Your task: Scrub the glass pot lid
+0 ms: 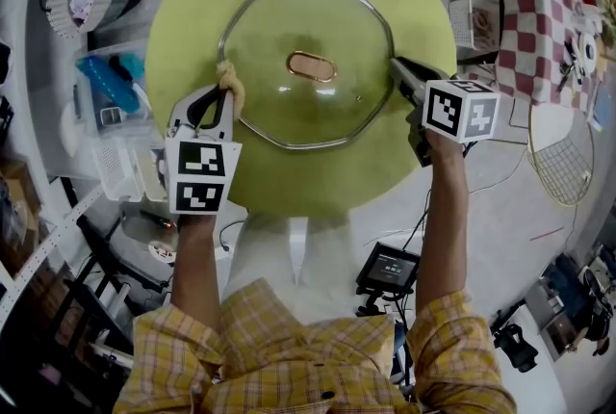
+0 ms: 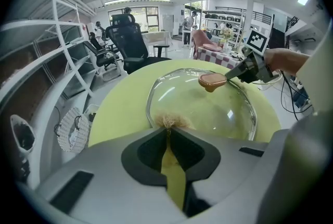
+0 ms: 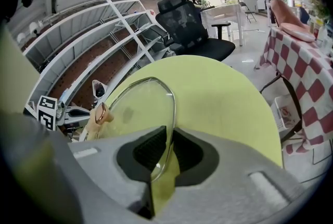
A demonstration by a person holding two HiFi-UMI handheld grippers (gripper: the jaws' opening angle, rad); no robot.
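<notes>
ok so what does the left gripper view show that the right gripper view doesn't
Only the left: its own jaws pinching a tan fibrous scrubber, and the right gripper across the glass lid. Only the right: its own jaws clamped on that lid's metal rim. Both: the lid, its knob, the green table, a black office chair.

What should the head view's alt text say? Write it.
A glass pot lid lies on a round green table; the right gripper clamps its right rim, and the left gripper holds a tan scrubber at its left rim.
</notes>
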